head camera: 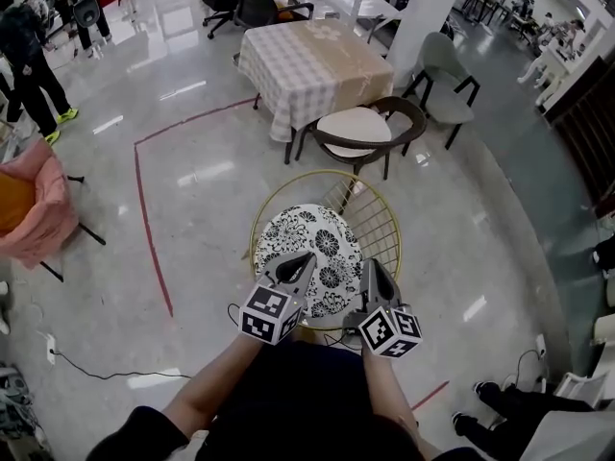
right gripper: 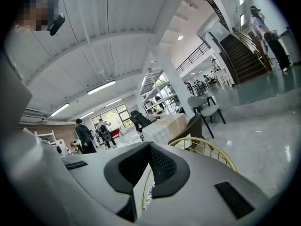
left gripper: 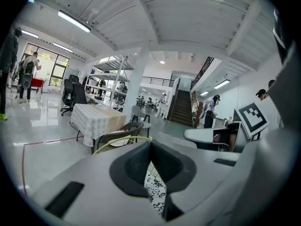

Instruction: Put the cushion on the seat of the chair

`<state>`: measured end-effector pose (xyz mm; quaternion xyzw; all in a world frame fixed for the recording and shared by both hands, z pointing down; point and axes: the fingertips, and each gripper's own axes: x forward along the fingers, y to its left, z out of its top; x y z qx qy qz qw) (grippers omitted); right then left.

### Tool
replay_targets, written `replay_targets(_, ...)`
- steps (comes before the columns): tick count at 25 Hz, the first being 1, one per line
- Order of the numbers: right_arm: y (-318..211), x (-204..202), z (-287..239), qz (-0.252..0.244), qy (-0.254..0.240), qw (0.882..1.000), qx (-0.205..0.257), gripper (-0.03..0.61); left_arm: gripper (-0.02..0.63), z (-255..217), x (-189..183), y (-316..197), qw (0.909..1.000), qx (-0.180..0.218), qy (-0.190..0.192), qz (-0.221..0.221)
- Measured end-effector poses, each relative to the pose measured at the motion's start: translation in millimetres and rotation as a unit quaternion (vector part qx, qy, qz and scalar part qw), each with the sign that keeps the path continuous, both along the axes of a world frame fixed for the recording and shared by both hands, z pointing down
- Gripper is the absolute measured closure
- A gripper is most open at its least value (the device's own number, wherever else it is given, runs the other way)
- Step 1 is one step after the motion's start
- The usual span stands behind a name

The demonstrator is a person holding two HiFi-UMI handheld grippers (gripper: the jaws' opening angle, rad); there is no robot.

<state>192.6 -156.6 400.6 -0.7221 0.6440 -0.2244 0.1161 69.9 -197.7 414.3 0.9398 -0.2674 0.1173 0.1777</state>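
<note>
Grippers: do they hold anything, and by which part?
Nothing. Left gripper and right gripper have shut, empty jaws; the cushion lies on the chair.

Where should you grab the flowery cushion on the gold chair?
Pinch the cushion by its near edge, coming from the person's side. It lies flat on the seat, and the wire back of the gold chair curves round the far and right sides, so the near rim is freest.

Hidden cushion (head camera: 309, 248) edge (near side)

place: open-plan office hall | cues: swivel chairs (head camera: 240, 3), clothed table (head camera: 312, 65), staircase (left gripper: 181, 108)
</note>
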Motion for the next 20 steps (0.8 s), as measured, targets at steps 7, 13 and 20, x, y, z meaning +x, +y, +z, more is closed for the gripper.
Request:
replay_targets(7,8.1,-1.1,5.4,0.006,-0.012,1.0,-0.005,0.578,0.594,6.9,-2.1,8.0,0.9998,0.001,-0.017,0.003)
replay_targets(13,14.2,7.2,8.2,0.023,-0.02,1.0,-0.006,0.578,0.594,13.6,2.2,15.5,0.9994,0.001,-0.028,0.018)
replay_targets(20,14.6,7.2,12.5,0.018,-0.022,1.0,-0.013,0.578,0.592,19.7,9.0,20.4,0.9989,-0.004,-0.035,0.03)
